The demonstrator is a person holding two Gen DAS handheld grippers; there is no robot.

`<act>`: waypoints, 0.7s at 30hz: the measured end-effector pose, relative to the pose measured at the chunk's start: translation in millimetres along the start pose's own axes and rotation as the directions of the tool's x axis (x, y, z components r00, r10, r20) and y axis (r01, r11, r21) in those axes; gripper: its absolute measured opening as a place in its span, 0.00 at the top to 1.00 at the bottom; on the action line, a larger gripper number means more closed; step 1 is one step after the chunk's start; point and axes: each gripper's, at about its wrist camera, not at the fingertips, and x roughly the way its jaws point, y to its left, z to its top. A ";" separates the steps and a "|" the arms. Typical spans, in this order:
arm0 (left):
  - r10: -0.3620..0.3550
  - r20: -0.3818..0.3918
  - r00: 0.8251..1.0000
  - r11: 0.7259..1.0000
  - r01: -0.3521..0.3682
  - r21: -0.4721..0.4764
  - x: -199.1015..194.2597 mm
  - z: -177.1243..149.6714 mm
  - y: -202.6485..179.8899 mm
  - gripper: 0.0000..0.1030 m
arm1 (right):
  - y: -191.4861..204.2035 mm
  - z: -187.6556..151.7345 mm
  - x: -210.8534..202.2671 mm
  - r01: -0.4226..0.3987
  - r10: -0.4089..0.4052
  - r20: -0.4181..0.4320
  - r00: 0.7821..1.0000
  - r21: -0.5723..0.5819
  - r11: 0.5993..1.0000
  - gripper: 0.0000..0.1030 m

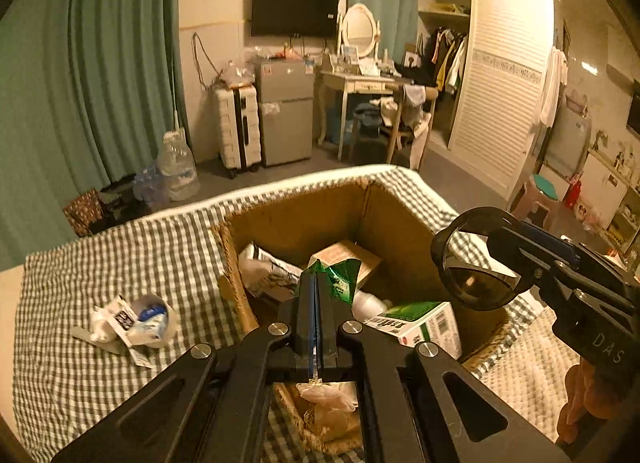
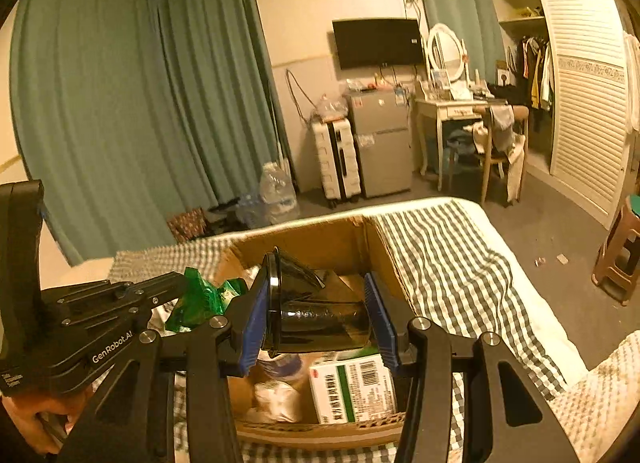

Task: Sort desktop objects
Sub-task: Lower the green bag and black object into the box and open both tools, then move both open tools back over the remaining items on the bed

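One cardboard box [image 1: 304, 215], stiff and open-topped, is set on the checked bed [image 1: 120, 263] and is taken as the landmark. Inside it, one green-and-white carton [image 1: 424, 325] is seen, light and rigid, best taken across its flat sides. Above the box, one dark clear plastic cup [image 2: 316, 315] is clamped sideways, mouth to base, by the right hand-held gripper [image 2: 320, 315]; it is judged light, slick and easily crushed. One green foil wrapper [image 1: 340, 275], thin and crinkly, is pinched by the fully clenched left hand-held gripper [image 1: 316, 283] over the box. Left of the box, one crumpled white packet pile [image 1: 132, 319] is left on the bed.
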 end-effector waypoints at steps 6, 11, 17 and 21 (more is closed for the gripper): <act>-0.014 -0.036 0.999 1.000 0.014 -0.006 26.5 -8.4 5.1 0.99 | -6.4 -7.7 30.6 0.011 -0.011 -0.039 0.999 -0.007 1.000 0.54; -0.020 -0.038 0.999 1.000 0.020 -0.002 23.6 -10.5 4.8 0.92 | -0.8 -7.2 34.7 0.026 -0.027 -0.031 0.999 -0.017 1.000 0.45; -0.032 0.017 0.999 0.999 0.033 -0.024 -9.0 -1.4 14.7 0.57 | 6.1 4.1 9.9 0.048 -0.047 0.070 0.996 -0.012 0.999 0.35; -0.018 0.070 0.997 0.999 0.021 -0.043 -41.7 4.4 23.6 0.45 | 13.5 10.1 -9.7 0.038 -0.037 0.117 0.992 0.001 0.999 0.33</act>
